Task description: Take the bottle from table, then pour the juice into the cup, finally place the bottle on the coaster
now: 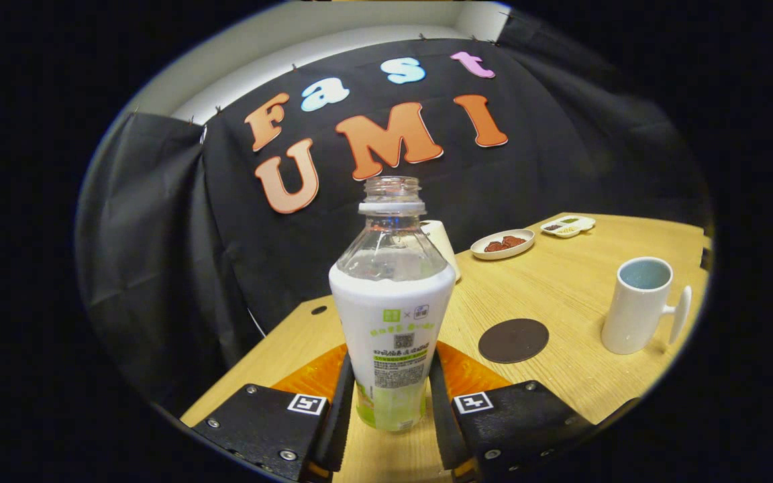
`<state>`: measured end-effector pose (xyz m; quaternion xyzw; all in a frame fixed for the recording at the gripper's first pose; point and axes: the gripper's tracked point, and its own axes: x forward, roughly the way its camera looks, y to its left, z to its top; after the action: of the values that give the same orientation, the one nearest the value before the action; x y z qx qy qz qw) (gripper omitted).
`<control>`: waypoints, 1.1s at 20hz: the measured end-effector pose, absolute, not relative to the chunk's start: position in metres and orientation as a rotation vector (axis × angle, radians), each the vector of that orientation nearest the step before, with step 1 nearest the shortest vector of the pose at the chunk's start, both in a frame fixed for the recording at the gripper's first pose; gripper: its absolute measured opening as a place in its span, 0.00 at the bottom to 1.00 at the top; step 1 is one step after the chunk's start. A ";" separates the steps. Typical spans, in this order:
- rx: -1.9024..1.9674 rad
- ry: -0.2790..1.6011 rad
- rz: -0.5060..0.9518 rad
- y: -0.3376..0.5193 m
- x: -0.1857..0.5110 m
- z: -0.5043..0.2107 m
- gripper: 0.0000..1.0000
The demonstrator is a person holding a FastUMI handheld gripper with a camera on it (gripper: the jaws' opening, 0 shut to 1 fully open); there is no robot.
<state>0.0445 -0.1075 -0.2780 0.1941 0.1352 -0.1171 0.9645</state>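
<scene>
Light is even, overhead, fairly bright on the table; backdrop cloth stays dark w/ little detail. Soft short shadow sits beside the cup, off to the right of the gripper. Small glare spots on the clear upper part of the bottle, which stands between the fingers, both touching it. Focus sharp on bottle and near table; the dishes far beyond look slightly soft. Strong fisheye bend: table edges curve, things stretch and darken toward the rim.
</scene>
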 end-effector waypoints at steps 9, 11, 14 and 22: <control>0.790 0.127 -0.219 -0.134 0.054 -0.252 0.54; 0.854 0.104 -0.228 -0.143 0.055 -0.253 0.55; 0.952 0.063 -0.241 -0.157 0.052 -0.249 0.54; 1.156 -0.014 -0.256 -0.174 0.048 -0.248 0.54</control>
<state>0.0485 -0.1745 -0.2482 0.5447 -0.0068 -0.1207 0.8298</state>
